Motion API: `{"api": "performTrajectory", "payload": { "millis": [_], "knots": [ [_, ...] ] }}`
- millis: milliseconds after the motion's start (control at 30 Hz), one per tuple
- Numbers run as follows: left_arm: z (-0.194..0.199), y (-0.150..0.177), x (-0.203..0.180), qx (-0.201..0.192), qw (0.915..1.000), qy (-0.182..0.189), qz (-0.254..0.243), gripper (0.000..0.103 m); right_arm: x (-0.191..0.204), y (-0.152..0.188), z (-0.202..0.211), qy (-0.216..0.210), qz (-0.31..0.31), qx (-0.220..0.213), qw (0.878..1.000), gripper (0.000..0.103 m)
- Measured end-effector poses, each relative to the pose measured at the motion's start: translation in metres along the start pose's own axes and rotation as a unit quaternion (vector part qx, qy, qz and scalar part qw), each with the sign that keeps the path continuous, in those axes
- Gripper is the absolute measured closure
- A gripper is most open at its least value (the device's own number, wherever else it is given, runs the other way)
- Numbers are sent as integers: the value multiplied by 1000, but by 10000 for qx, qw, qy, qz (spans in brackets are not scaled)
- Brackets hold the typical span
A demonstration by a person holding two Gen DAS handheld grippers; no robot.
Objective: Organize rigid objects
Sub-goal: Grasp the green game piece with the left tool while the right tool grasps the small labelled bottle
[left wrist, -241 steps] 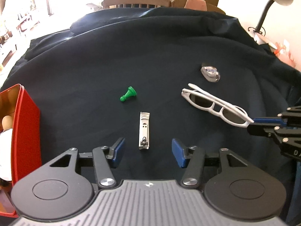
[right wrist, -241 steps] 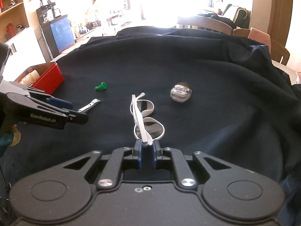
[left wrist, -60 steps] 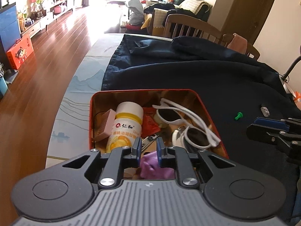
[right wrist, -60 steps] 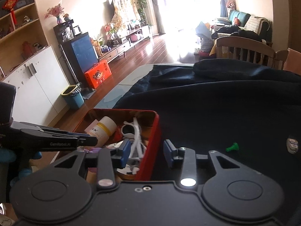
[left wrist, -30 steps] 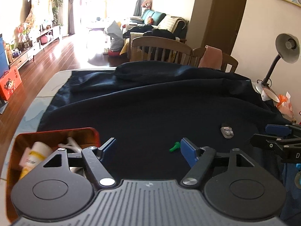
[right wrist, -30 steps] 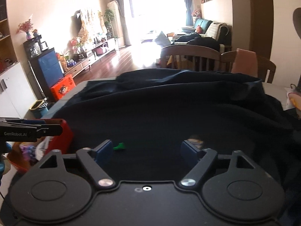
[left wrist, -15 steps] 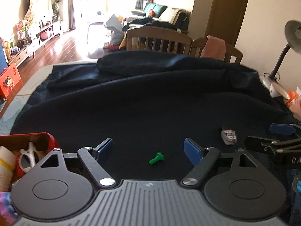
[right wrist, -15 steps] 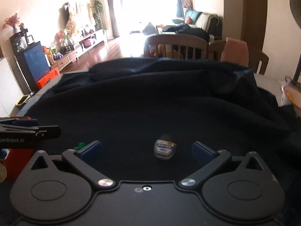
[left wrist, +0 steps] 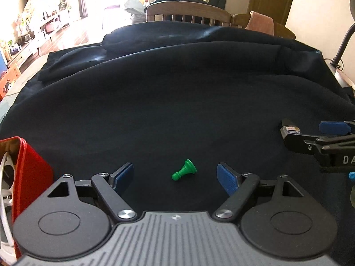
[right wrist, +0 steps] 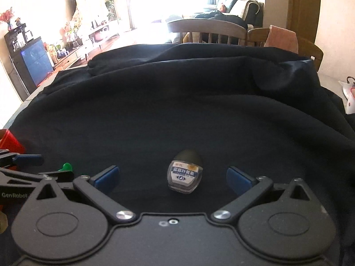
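Observation:
A small green pawn lies on its side on the dark cloth, between the open fingers of my left gripper. A small clear eye-drop bottle with a dark cap lies between the open fingers of my right gripper. Both grippers are empty and low over the cloth. The bottle also shows in the left wrist view, partly hidden behind the right gripper. The pawn's tip also shows in the right wrist view, behind the left gripper.
A red tin with white sunglasses inside stands at the left edge; its corner shows in the right wrist view. Wooden chairs stand behind the table. A lamp arm rises at the far right.
Both grippers have swung away from the red tin and come down over the cloth. The pawn and the bottle now lie between the open fingers, closer than half a second ago.

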State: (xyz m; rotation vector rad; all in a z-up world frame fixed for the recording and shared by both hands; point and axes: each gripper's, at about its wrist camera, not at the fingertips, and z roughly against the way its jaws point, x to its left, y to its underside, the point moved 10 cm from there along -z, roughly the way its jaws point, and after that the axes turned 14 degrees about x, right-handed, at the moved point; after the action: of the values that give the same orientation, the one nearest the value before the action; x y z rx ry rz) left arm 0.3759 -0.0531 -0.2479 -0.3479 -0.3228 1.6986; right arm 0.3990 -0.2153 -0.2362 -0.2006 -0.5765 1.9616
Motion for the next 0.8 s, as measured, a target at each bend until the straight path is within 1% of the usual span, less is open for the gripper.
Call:
{"api": "performTrajectory", "payload": {
  "millis": [200, 267, 300, 333, 367, 400, 467, 500, 533, 567, 600, 633, 700, 733, 800],
  "knots": [
    [-5, 0, -4, -17, 9998, -123, -131, 23, 2, -1, -9, 4, 26, 36, 10000, 7],
    [-4, -1, -7, -60, 9997, -144, -199, 28, 2, -2, -11, 29, 64, 49, 10000, 12],
    [-4, -1, -8, -49, 9995, -181, -246, 35, 2, -1, -12, 41, 74, 55, 9999, 14],
    [-5, -1, -9, -32, 9994, -184, -276, 42, 2, -1, -13, 36, 82, 64, 9999, 18],
    [-5, 0, -10, -9, 9994, -158, -294, 44, 3, -1, -14, 34, 91, 74, 9999, 22],
    [-5, 0, -11, -18, 9994, -159, -316, 46, 2, -1, -14, 28, 95, 83, 9999, 24],
    [-4, 2, -14, -40, 9992, -141, -368, 54, 2, -2, -15, 44, 111, 92, 9999, 28],
    [-3, 2, -16, -49, 9991, -130, -409, 62, 2, -1, -16, 74, 132, 100, 9998, 29],
    [-3, 2, -17, -54, 9988, -123, -462, 69, 1, -2, -17, 88, 143, 120, 9998, 33],
    [-3, 2, -19, -52, 9987, -108, -504, 71, 1, -2, -18, 112, 150, 140, 9997, 39],
    [-2, 2, -21, -45, 9985, -94, -534, 72, 0, -1, -19, 151, 160, 159, 9996, 42],
    [-2, 2, -21, -42, 9985, -70, -543, 77, 1, -2, -20, 196, 190, 140, 9995, 47],
    [-1, 3, -23, -42, 9983, -28, -575, 82, 1, -2, -19, 225, 238, 131, 9994, 55],
    [-1, 3, -23, -37, 9982, -28, -592, 85, 1, -2, -19, 234, 250, 128, 9993, 64],
    [-1, 3, -23, -31, 9981, -11, -616, 88, 1, -1, -17, 217, 275, 126, 9993, 65]
  ]
}}
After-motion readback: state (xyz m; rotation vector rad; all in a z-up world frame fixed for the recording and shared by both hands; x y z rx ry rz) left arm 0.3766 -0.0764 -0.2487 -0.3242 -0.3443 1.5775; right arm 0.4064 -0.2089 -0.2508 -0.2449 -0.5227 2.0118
